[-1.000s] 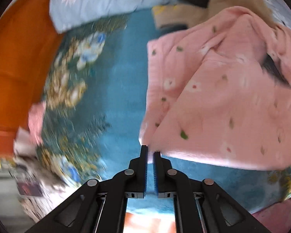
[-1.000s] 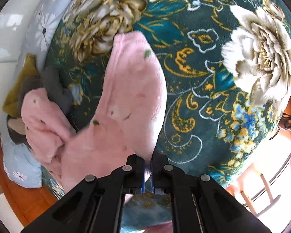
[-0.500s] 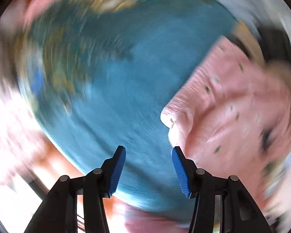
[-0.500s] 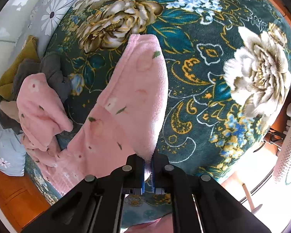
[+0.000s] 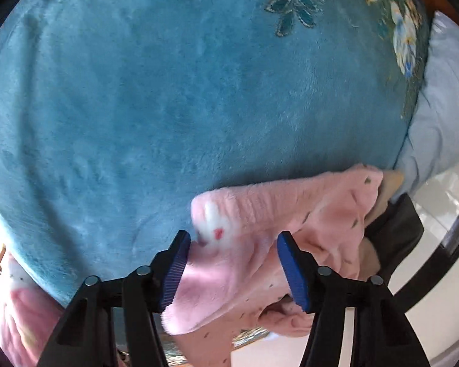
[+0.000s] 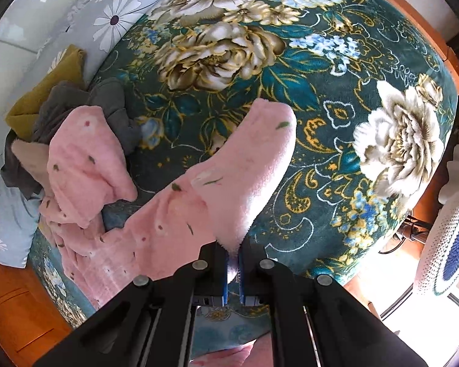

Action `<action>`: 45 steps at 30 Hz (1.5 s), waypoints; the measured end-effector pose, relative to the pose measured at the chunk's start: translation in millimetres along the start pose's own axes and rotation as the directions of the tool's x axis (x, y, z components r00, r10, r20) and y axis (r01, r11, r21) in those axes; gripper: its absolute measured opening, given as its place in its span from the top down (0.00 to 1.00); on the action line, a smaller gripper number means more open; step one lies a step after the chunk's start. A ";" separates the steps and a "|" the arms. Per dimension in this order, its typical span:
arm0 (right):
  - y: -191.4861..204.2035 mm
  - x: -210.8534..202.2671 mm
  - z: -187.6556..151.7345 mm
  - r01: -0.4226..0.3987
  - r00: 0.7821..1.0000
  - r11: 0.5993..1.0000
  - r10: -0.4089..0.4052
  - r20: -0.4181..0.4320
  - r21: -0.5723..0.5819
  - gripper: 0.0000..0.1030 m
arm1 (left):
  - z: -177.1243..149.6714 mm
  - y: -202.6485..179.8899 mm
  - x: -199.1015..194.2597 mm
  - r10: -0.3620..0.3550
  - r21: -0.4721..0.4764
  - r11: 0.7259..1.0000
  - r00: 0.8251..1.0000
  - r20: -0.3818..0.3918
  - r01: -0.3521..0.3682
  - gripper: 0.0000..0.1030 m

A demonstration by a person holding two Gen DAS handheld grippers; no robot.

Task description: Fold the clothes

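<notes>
A pink fleece garment point(image 6: 174, 208) with small flower prints lies on the teal flowered blanket point(image 6: 336, 140). My right gripper point(image 6: 233, 264) is shut on the garment's near edge, and one leg runs away from it to a rounded cuff point(image 6: 272, 122). In the left wrist view my left gripper point(image 5: 232, 264) is open, its blue pads either side of a bunched part of the same pink garment point(image 5: 278, 211). The left pad point(image 5: 176, 270) touches the cloth.
A pile of grey, tan and mustard clothes point(image 6: 61, 91) lies at the blanket's far left edge beside a daisy-print pillow point(image 6: 107, 15). The plain blue area of blanket point(image 5: 183, 91) fills the left wrist view. A white-and-blue crocheted item point(image 6: 449, 244) is off the bed's right side.
My left gripper was shut at the garment's corner, then opened, swung around and now straddles a bunched part of the garment. My right gripper kept its grip; the pink leg now stretches longer across the blanket.
</notes>
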State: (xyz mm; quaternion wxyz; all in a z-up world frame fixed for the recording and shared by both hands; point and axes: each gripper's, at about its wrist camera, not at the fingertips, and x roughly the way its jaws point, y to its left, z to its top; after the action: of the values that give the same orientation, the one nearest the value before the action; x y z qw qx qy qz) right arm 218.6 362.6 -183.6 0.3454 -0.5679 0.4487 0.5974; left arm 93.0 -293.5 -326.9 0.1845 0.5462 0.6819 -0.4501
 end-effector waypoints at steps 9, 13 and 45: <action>-5.4 -8.0 1.9 -0.066 0.997 0.998 0.065 0.044 0.021 0.95 | -19.8 -93.0 -81.4 -0.037 0.324 0.945 0.977 0.210 -0.034 0.90; 4.8 -30.1 3.8 -0.140 0.981 0.988 0.148 0.125 -0.069 0.95 | -37.7 -111.2 -131.1 -0.118 0.458 0.889 0.950 0.289 -0.029 0.90; -14.9 77.6 -1.1 -0.054 0.998 0.929 0.034 -0.060 -0.366 0.49 | -140.9 -110.2 -156.5 0.029 0.358 0.920 0.937 0.349 -0.162 0.88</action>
State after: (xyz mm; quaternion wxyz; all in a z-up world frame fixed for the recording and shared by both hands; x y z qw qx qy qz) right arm 223.7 359.3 -262.5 0.2076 -0.6279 0.3504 0.6632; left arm 78.9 -268.9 -90.9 0.2108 0.5196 0.5116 -0.6510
